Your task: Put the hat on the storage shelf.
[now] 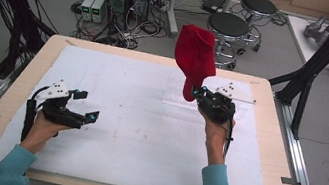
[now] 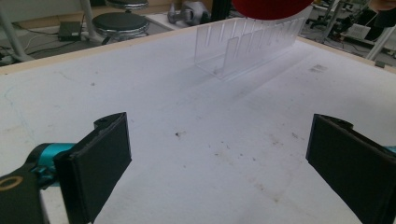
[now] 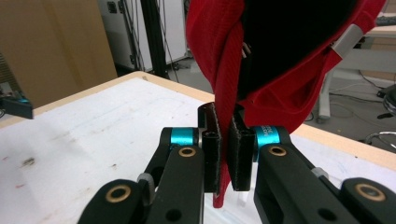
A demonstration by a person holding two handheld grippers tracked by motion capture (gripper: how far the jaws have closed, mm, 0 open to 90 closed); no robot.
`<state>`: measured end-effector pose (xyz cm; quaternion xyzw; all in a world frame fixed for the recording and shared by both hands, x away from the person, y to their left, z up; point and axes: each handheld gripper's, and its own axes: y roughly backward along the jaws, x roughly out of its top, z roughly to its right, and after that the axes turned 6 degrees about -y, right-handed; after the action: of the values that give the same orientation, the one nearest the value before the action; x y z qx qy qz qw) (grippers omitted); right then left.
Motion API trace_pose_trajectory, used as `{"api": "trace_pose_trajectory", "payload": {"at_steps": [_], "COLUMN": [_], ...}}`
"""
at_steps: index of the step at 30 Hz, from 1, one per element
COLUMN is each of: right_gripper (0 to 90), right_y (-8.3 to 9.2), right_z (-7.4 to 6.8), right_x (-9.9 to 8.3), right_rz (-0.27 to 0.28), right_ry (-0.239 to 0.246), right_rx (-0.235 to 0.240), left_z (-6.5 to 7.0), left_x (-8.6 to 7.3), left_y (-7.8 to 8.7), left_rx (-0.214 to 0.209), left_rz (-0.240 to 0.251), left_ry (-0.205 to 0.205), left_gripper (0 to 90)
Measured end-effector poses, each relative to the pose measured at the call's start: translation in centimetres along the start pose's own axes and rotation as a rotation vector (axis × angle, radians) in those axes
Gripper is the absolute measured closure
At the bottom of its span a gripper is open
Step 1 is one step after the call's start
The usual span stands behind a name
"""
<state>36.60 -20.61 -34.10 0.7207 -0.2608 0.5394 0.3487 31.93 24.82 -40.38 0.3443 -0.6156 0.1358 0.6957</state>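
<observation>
High view: right gripper (image 1: 196, 94) clamped on the lower edge of a red cap (image 1: 193, 57), held aloft over the white mat (image 1: 138, 118); left gripper (image 1: 87, 105) low, jaws apart. Left gripper view: jaws wide over bare mat, clear rack (image 2: 247, 44) beyond. Right gripper view: pads (image 3: 240, 154) pinch red fabric.

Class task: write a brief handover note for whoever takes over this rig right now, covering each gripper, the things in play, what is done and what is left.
Right gripper: jaws shut on the red cap, held up above the white mat.
Left gripper: jaws open, nothing between them, low over the mat's near left.
Clear slotted rack: on the mat, under the cap.
Done: cap picked up.
Left: probably setting the cap down at the rack; the left gripper is free to help.
</observation>
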Motion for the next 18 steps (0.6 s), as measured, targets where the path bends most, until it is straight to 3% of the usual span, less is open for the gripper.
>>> {"api": "trace_pose_trajectory", "payload": {"at_steps": [8,18], "right_gripper": [85.9,85.9], "right_y": [-1.4,-3.3], "right_z": [1.0,2.2], "right_x": [0.2,0.0], "right_rz": [0.005,-0.037], "right_ry": [-0.017,-0.028], "right_rx": [-0.017,-0.037], "left_z": [-0.6,-1.1], "left_x": [-1.0,-2.6], "left_y": [1.1,2.8], "left_rx": [0.021,0.054], "left_rz": [0.002,-0.005], "left_ry": [0.022,0.061], "left_gripper": [7.0,7.0]}}
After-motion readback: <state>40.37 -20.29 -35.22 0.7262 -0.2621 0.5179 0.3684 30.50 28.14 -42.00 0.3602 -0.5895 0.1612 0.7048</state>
